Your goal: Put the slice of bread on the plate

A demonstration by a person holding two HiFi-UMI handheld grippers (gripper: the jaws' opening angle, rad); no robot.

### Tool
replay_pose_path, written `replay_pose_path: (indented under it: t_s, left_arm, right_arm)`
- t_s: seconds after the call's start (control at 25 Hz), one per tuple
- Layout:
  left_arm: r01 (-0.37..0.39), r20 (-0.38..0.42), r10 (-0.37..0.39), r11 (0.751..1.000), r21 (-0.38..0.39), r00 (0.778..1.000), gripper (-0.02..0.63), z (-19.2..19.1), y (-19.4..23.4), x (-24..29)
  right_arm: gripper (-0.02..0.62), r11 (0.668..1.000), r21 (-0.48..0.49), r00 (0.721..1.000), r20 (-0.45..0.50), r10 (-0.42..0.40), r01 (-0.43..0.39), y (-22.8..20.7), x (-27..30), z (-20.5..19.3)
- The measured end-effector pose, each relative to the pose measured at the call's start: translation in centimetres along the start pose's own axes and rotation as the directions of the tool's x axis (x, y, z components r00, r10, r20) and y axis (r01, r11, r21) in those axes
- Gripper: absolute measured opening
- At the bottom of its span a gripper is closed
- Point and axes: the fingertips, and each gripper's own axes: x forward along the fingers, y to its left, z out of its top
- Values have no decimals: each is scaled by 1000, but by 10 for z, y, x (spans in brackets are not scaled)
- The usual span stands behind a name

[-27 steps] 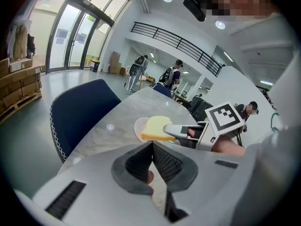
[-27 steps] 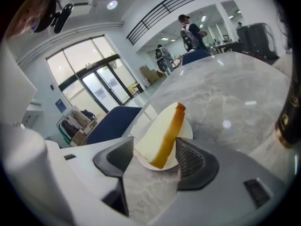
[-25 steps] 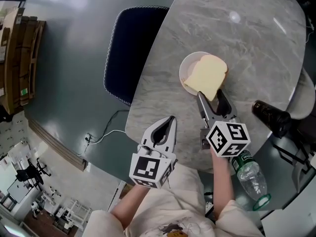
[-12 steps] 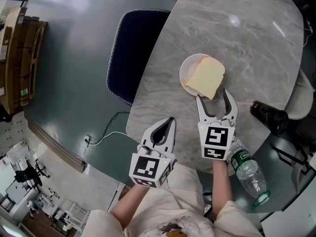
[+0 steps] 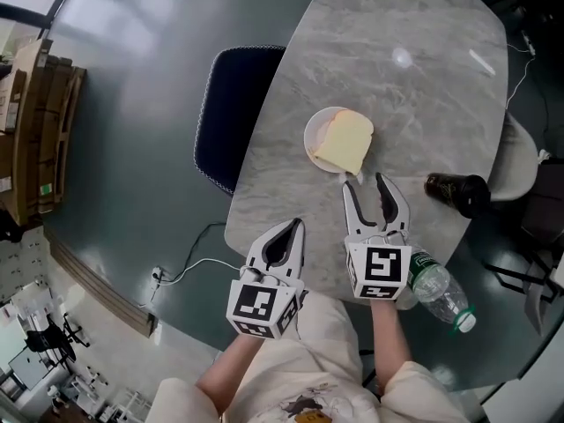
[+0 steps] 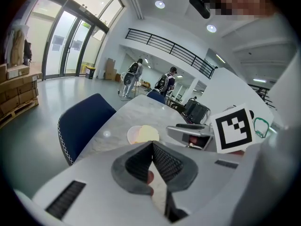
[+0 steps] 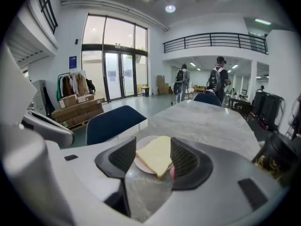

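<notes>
Bread slice (image 5: 345,141) lies across the white plate (image 5: 312,137).

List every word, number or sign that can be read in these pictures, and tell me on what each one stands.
No text can be read here.
The plastic bottle: its green label is too small to read.
The blue wall sign: too blurred to read.
The cardboard boxes: their sticker is too small to read.
The left marker cube and the right marker cube: black square patterns only, no letters.
</notes>
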Motion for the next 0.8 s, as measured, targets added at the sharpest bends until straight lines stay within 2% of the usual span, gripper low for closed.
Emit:
replay_pose_path:
  t_s: [0.08,0.24,0.4,0.56,0.8]
  left_arm:
    - [7,5,-7,1000,5,1000,11,1,-8,-11]
    - [14,8,-14,1000,8,1000,11,-3,-20,-33]
    - [25,8,-26,1000,11,1000,11,-10,-32,-54]
    - [40,18,-40,999,29,999,11,-15,-46,-71]
    - [62,47,-64,997,56,997,11,-15,-62,-95]
  right_arm:
    - [234,1000,2,999,43,-5,5,2,-17,10]
    - [122,1000,8,997,78,2,-3,9,-44,19]
    - [6,1000,13,989,144,-29,28,14,-74,35]
    - [6,997,71,983,181,21,-34,27,-107,38]
    - [6,999,47,982,188,-6,-3,41,-155,22]
